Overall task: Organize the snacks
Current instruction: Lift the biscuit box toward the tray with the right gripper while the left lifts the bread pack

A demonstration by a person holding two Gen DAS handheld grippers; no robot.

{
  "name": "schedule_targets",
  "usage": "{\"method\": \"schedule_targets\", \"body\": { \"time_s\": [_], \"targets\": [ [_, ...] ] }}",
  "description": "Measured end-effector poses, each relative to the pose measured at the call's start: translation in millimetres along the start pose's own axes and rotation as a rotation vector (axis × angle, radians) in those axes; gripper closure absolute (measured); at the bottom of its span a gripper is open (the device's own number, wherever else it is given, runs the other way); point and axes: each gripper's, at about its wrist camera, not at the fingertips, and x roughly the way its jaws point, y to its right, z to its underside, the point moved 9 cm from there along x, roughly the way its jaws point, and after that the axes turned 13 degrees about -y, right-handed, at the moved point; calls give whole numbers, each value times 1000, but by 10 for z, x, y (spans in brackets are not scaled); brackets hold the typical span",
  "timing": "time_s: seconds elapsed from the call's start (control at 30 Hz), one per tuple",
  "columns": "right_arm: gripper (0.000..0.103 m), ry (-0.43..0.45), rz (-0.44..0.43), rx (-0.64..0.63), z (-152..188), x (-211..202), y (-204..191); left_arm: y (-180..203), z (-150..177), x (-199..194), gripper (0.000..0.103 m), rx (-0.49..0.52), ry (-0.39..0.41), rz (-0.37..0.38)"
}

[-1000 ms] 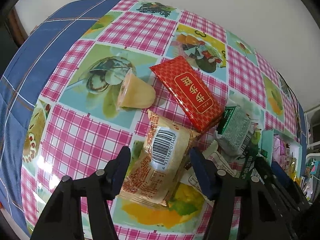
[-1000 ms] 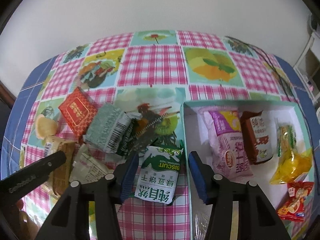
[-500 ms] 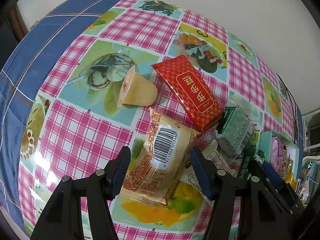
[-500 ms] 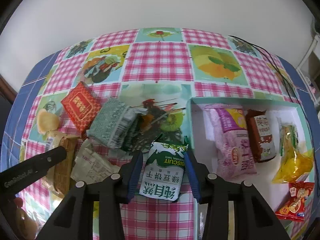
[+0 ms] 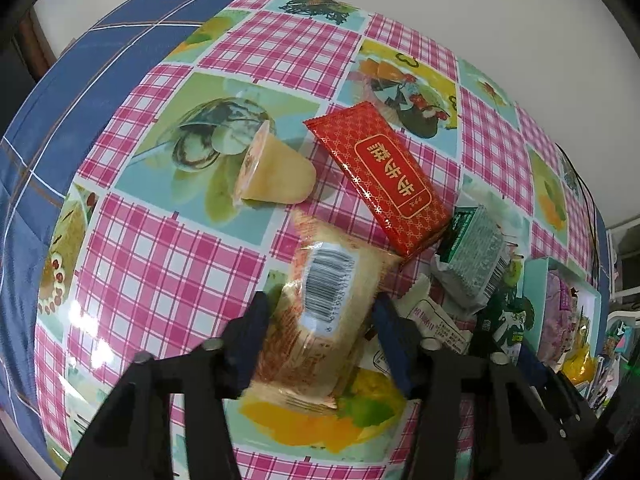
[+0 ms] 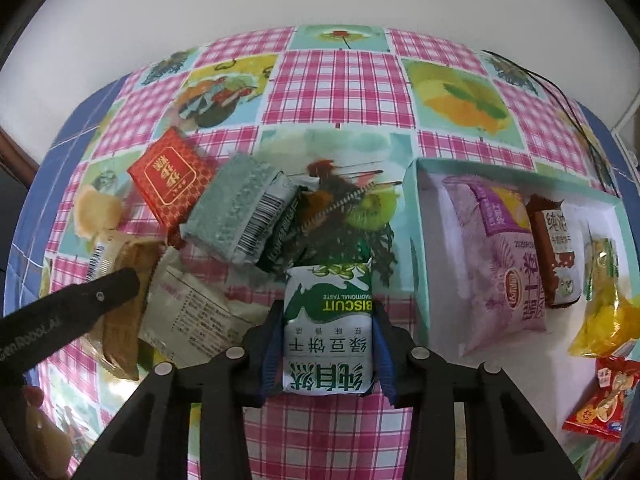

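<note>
Narrowed since a second ago, the left gripper [image 5: 318, 334] is closing around the tan barcode packet [image 5: 320, 312], blurred, its lower end hidden; a red packet [image 5: 380, 176] overlaps its top. On the right wrist view, the right gripper [image 6: 326, 354] clamps the green biscuit packet [image 6: 329, 330] beside the teal box [image 6: 418, 240].

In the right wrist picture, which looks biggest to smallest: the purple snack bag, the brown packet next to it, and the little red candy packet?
1. Purple snack bag, clearly the largest.
2. Brown packet.
3. Red candy packet, though it lies near the picture's edge, so its rank against the brown packet is unsure.
</note>
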Motion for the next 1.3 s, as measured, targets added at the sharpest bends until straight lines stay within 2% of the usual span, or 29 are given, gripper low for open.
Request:
{"method": "schedule_targets", "body": {
  "time_s": [0.3, 0.77, 1.1, 1.3],
  "targets": [
    [61, 23, -22, 12, 24, -151, 23, 27, 17, -135, 66, 4, 24, 25],
    [61, 89, -24, -14, 277, -620, -86, 125, 182, -615, 66, 34, 112, 77],
    [61, 133, -54, 4, 422, -938, 22, 259, 307, -901, 66, 55, 166, 124],
    [61, 150, -77, 23, 440, -1064, 165, 418, 378, -1018, 66, 83, 197, 114]
  ]
}}
